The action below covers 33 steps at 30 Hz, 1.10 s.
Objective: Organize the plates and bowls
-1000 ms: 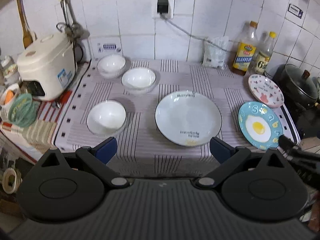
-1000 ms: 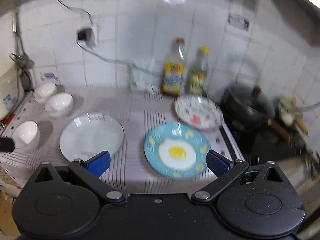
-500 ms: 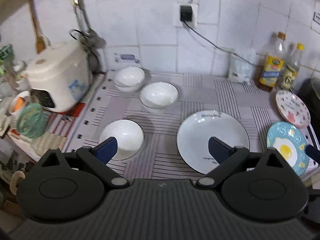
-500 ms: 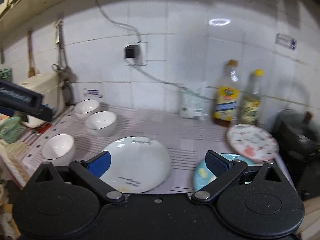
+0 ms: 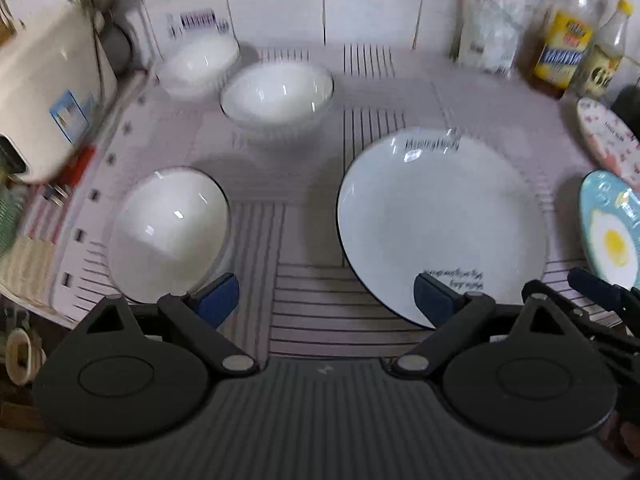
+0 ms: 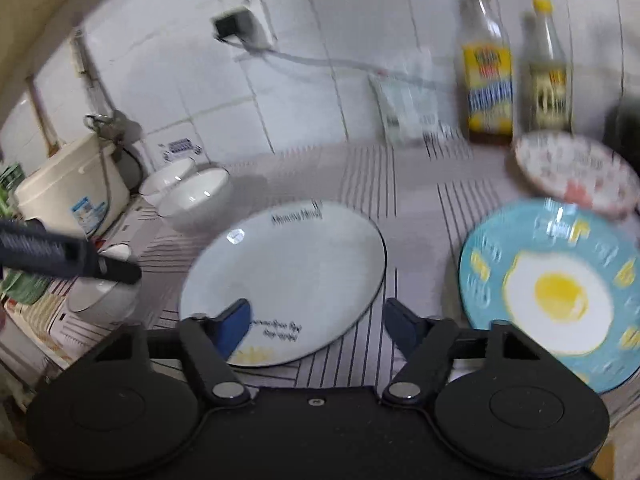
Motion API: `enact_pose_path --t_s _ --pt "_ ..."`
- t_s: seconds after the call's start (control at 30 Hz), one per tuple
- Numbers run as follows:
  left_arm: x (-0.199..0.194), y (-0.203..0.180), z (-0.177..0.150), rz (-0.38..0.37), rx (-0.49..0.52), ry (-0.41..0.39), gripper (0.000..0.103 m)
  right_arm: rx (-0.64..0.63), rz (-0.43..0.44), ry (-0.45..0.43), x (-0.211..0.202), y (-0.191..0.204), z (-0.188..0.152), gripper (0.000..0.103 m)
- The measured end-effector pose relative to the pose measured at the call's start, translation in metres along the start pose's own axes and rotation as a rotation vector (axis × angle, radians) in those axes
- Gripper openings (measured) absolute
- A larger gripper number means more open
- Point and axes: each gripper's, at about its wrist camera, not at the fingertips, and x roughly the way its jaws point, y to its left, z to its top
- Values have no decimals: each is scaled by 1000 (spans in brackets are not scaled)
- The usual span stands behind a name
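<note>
On a striped cloth (image 5: 312, 304) lie a large white plate (image 5: 440, 220) (image 6: 288, 276), a blue egg-pattern plate (image 5: 612, 232) (image 6: 556, 292) and a pink-patterned plate (image 5: 608, 140) (image 6: 576, 172). Three white bowls stand at left: near (image 5: 168, 232), middle (image 5: 276, 96) (image 6: 196, 200), far (image 5: 200, 60) (image 6: 166, 174). My left gripper (image 5: 326, 296) is open and empty, low over the cloth between the near bowl and the white plate. My right gripper (image 6: 318, 324) is open and empty over the white plate's near right edge.
A rice cooker (image 5: 44, 92) (image 6: 72, 184) stands at far left. Two bottles (image 5: 560, 40) (image 6: 486, 64) and a white bag (image 5: 488, 36) stand against the tiled wall. A dark pot (image 5: 628, 108) sits at far right. The left gripper's body (image 6: 60, 256) shows in the right wrist view.
Both grippers have come down and closer to the counter. The left view now sits between the near bowl and white plate; the right gripper has moved over the white plate's edge.
</note>
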Motion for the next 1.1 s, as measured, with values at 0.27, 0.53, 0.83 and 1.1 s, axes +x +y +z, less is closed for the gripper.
enact_pose_path --t_s 0.27,0.53,0.83,1.1 --pt "40 16 -3 -56 -80 75 81 87 -9 73 41 -7 -7 63" --pt "57 29 -6 -168 -194 87 50 148 2 100 63 -11 -3 52" --pt "68 20 -4 -245 -247 84 27 147 4 93 61 -22 -6 27" --pt "67 0 -7 -214 -120 7 27 140 29 90 63 -29 -4 24"
